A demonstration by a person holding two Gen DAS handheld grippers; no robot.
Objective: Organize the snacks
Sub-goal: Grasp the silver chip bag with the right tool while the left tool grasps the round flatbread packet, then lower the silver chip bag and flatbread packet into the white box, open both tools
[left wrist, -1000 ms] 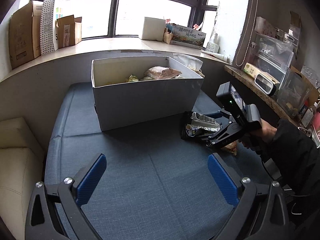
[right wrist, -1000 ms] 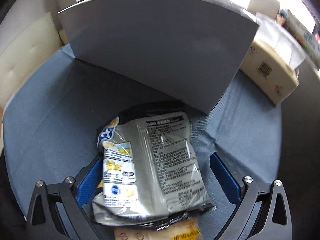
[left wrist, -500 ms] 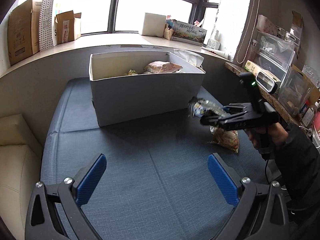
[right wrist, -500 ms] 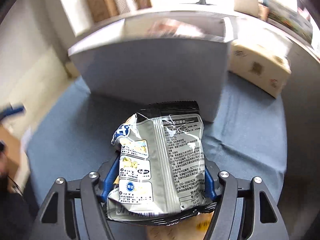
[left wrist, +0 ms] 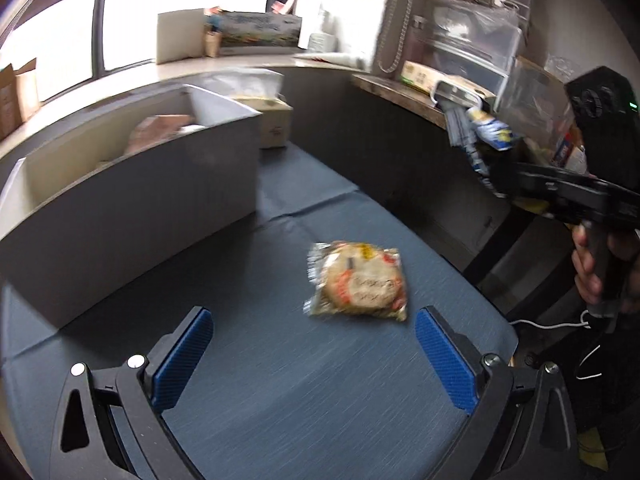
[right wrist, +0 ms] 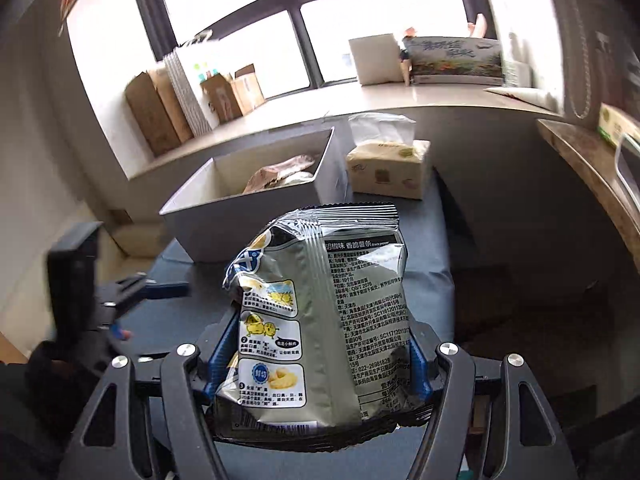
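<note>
My right gripper (right wrist: 320,364) is shut on a silver chip bag (right wrist: 320,320) and holds it up in the air, in front of the white storage box (right wrist: 256,216). The bag also shows in the left wrist view (left wrist: 480,136), high at the right, in the right gripper (left wrist: 504,180). My left gripper (left wrist: 312,352) is open and empty, low over the blue cushion (left wrist: 280,400). A yellow noodle packet (left wrist: 356,284) lies on the cushion just ahead of its fingers. The box (left wrist: 132,196) holds several snacks and stands at the left.
A tissue pack (right wrist: 388,172) stands right of the box. Cardboard boxes and paper bags (right wrist: 180,100) line the window sill. A wooden shelf (left wrist: 404,96) with clutter runs along the right. The left gripper (right wrist: 116,304) shows at the left in the right wrist view.
My right gripper closed on the chip bag and lifted it off the cushion, uncovering the noodle packet. My left gripper swung right toward the noodle packet.
</note>
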